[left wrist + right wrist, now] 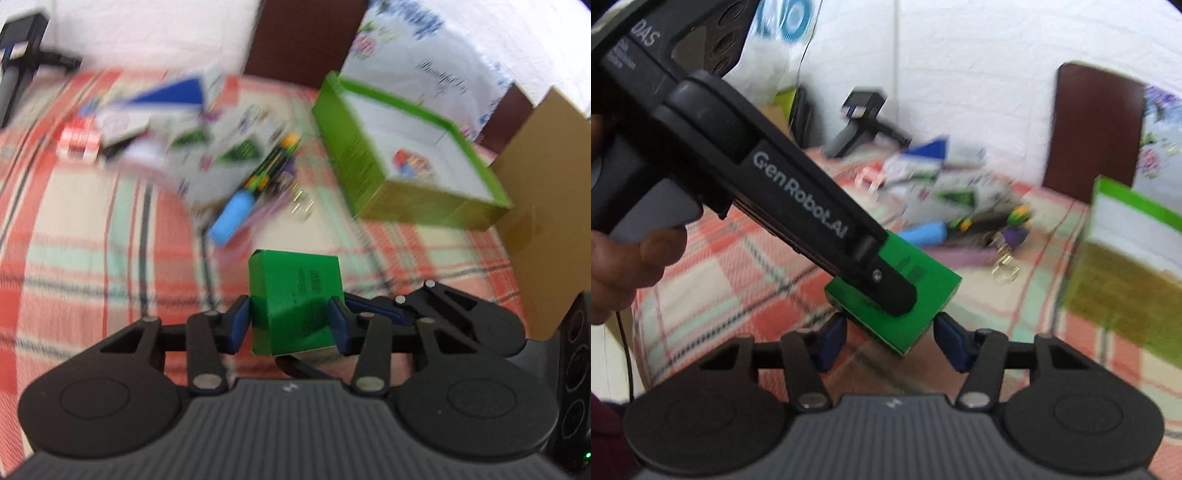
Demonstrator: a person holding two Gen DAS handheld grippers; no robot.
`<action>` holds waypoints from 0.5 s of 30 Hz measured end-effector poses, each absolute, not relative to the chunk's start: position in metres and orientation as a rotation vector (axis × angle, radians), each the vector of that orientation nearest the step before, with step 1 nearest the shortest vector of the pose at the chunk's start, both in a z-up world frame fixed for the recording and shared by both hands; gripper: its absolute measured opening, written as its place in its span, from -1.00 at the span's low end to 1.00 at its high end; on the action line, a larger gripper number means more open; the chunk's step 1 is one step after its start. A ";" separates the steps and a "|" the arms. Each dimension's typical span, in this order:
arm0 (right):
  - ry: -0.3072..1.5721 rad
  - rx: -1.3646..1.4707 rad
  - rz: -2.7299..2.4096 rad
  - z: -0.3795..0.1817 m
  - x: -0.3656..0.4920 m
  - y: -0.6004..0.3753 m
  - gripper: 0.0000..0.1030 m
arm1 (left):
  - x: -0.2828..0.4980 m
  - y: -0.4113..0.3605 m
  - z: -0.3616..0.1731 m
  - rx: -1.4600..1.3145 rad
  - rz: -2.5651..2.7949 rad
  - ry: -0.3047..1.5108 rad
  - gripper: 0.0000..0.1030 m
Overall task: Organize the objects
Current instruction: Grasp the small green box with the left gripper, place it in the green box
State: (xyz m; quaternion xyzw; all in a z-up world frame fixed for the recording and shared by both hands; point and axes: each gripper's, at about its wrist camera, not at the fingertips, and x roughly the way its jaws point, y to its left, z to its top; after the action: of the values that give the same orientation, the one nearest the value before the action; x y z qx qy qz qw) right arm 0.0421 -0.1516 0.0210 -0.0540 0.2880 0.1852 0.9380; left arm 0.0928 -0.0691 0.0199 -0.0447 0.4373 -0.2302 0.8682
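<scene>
Small green box (295, 299): matt card. Plaid cloth (92, 258): woven. Left hand-held gripper (291, 325): matt black plastic.

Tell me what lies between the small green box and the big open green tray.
In the left wrist view, only bare plaid cloth separates the small green box, gripped by the left gripper, from the open green tray.

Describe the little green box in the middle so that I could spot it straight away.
On the red, cream and mint checked cloth, look in front of the big open lime-green tray and the heap of pens. The small dark green box is held above the cloth in the left gripper, its jaws pressing both sides. It is the only solid dark green, closed carton here.
</scene>
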 end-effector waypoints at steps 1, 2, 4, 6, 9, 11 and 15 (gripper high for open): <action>0.560 -0.104 0.362 0.029 0.040 -0.158 0.04 | 0.094 -0.074 0.029 -0.087 -0.497 0.893 -0.08; 0.530 -0.107 0.340 0.036 0.039 -0.164 0.04 | 0.096 -0.081 0.039 -0.077 -0.513 0.868 -0.08; 0.479 -0.125 0.286 0.051 0.038 -0.176 0.04 | 0.101 -0.100 0.054 -0.050 -0.549 0.821 -0.08; 0.442 -0.140 0.224 0.062 0.040 -0.193 0.04 | 0.111 -0.123 0.067 -0.023 -0.584 0.784 -0.08; 0.411 -0.132 0.127 0.071 0.047 -0.226 0.04 | 0.127 -0.164 0.076 0.019 -0.641 0.731 -0.08; 0.409 -0.105 0.073 0.074 0.054 -0.248 0.04 | 0.142 -0.189 0.075 0.040 -0.667 0.714 -0.08; 0.437 -0.071 -0.002 0.068 0.076 -0.285 0.02 | 0.172 -0.227 0.065 0.071 -0.697 0.730 -0.11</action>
State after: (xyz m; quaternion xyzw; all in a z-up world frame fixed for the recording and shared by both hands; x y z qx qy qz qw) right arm 0.0762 -0.2848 0.0677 -0.0353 0.2169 -0.0010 0.9756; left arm 0.1719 -0.2270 0.0647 0.0342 0.3497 -0.3340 0.8746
